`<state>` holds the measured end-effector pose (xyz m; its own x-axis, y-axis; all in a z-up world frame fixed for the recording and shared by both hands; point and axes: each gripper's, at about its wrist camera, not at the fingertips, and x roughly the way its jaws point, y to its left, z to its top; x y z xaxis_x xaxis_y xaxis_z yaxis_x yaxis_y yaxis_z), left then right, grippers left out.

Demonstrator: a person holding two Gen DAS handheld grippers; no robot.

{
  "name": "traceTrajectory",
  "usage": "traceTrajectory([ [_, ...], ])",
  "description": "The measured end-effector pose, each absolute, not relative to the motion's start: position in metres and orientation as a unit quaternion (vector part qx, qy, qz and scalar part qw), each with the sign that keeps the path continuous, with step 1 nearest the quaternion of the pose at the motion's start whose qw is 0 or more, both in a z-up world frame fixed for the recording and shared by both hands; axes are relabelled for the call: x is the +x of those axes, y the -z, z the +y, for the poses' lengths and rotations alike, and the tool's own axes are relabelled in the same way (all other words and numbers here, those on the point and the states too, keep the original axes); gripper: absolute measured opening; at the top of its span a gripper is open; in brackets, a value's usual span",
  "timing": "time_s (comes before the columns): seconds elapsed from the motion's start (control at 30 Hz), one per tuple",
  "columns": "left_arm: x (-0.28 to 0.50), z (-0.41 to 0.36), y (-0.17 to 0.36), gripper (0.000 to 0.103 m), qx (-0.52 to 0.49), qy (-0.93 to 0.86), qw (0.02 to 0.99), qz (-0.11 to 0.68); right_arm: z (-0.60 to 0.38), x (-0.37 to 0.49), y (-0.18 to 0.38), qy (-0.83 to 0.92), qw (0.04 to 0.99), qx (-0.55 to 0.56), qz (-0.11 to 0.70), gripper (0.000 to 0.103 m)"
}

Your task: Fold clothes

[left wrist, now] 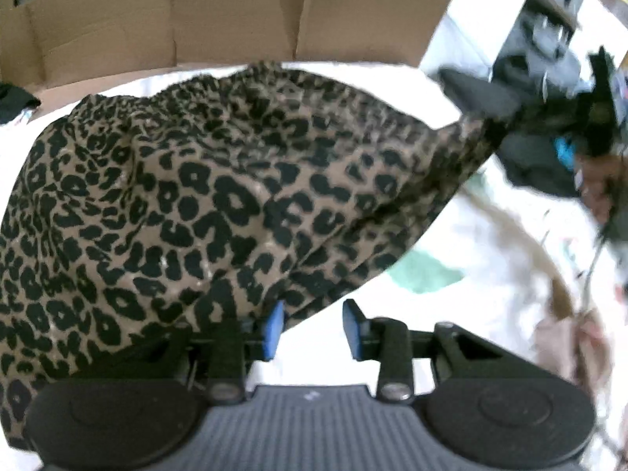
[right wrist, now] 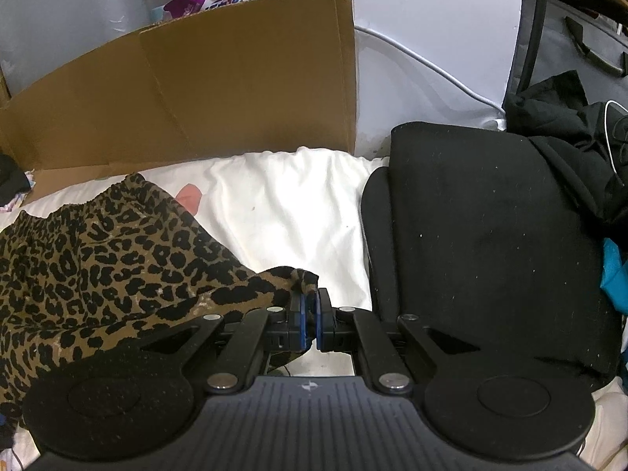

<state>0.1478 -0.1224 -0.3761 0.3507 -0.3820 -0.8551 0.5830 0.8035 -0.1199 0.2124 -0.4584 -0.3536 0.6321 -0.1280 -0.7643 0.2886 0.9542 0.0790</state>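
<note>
The white bed sheet [right wrist: 282, 204] carries a leopard-print garment [left wrist: 204, 196], spread unfolded toward nine o'clock; a folded black garment [right wrist: 482, 243] lies at three o'clock. The right claw [right wrist: 311, 314] pinches the leopard garment's corner; the left claw [left wrist: 313, 329], partly parted, grips nothing. Folding looks barely begun.

brown cardboard box [right wrist: 188, 94] standing open across upper left of right wrist view, same cardboard [left wrist: 219, 15] spanning top of left wrist view. white bedsheet [right wrist: 282, 212] rumpled at centre, with a pink patch [right wrist: 189, 197] on it. folded black cloth [right wrist: 482, 243] lying flat at right, crumpled black garment [right wrist: 565, 125] piled behind it at upper right. teal fabric [right wrist: 612, 274] at right edge. pale green patch [left wrist: 424, 271] on sheet at lower right of left wrist view.
</note>
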Motion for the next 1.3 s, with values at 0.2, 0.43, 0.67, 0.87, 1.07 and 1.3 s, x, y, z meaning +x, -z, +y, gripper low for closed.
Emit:
traceTrajectory([
  [0.2,0.144,-0.133,0.393,0.035,0.138,0.303,0.816,0.473,-0.459,0.213,0.357,0.114,0.896,0.098,0.419,0.002],
  [0.43,0.145,-0.144,0.400,0.030,0.187,0.305,0.821,0.445,-0.461,0.212,0.360,0.114,0.892,0.105,0.424,0.003],
  [0.67,0.147,-0.138,0.404,0.025,0.206,0.305,0.819,0.440,-0.463,0.209,0.366,0.117,0.886,0.119,0.432,0.003],
  [0.87,0.143,-0.137,0.409,0.026,0.216,0.310,0.813,0.444,-0.467,0.207,0.371,0.119,0.881,0.137,0.438,0.006],
  [1.07,0.143,-0.138,0.414,0.028,0.231,0.328,0.804,0.439,-0.467,0.204,0.381,0.114,0.873,0.156,0.449,0.015],
  [1.3,0.144,-0.136,0.417,0.028,0.233,0.342,0.801,0.432,-0.483,0.187,0.393,0.109,0.856,0.261,0.433,0.025],
])
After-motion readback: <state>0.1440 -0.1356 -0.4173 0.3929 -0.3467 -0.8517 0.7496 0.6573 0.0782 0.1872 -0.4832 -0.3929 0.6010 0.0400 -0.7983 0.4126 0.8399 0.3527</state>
